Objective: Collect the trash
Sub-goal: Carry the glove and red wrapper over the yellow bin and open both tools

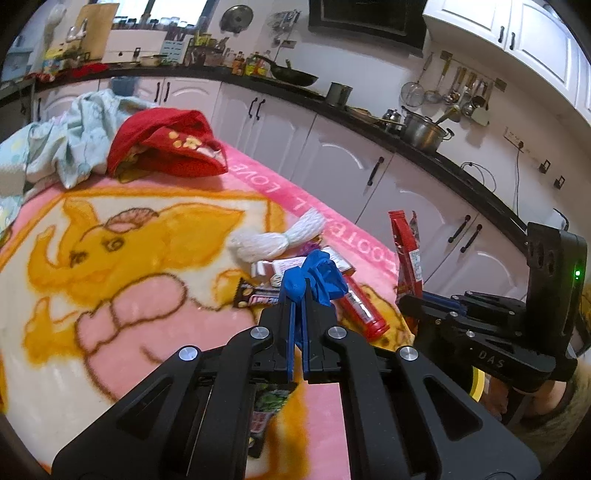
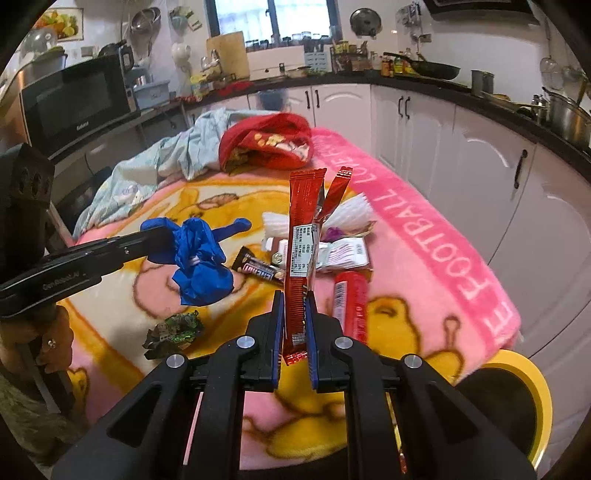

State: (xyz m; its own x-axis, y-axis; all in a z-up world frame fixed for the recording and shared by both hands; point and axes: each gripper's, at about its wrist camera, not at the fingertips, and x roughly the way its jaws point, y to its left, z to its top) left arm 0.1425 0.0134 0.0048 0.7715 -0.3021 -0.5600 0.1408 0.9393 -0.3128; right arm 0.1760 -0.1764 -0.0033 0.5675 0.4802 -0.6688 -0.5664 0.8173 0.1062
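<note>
Red wrapper (image 2: 300,258) between right tongs (image 2: 295,314)

Both views pretty bright, even indoor light, colours punchy. Daylight through window (image 2: 275,18) at back, slightly blown out. Heavy fisheye: cabinets (image 1: 332,155) and countertop bend hard, black vignette in corners. Blanket (image 1: 110,258) print soft, bit smeared. Small glare spots on metal pot (image 1: 424,131). Shadows faint, mostly under wrappers.
</note>
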